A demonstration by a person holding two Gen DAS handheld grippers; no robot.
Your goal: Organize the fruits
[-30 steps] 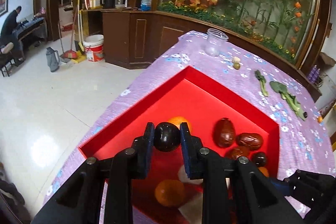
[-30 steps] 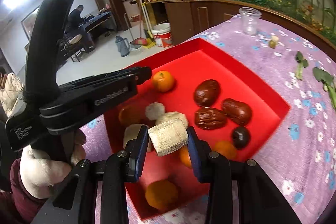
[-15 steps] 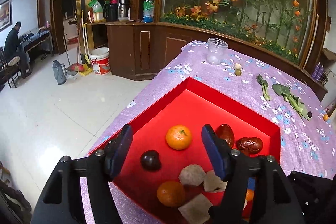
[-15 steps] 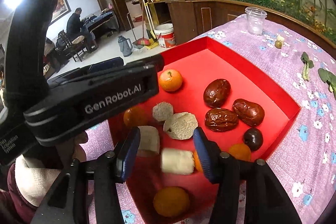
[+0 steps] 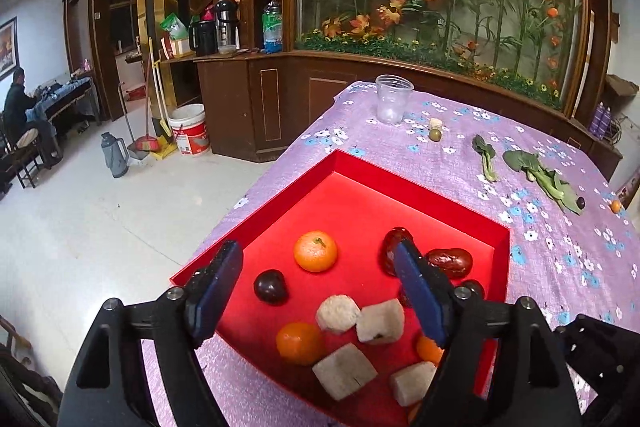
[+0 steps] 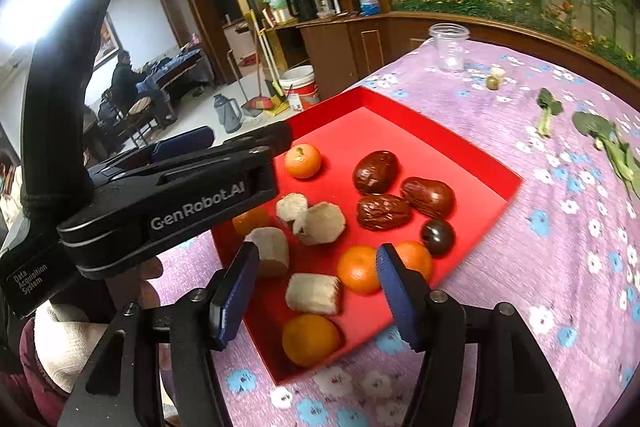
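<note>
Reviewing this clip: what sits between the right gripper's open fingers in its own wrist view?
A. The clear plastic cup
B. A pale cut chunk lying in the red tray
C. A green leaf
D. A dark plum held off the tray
B. In the right wrist view the right gripper is open, its jaws just having opened, and the pale chunk lies untouched between them on the red tray.

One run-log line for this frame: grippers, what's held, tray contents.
left gripper: open, just opened, empty | right gripper: open, just opened, empty | red tray: dark plum, pale chunk lying loose
</note>
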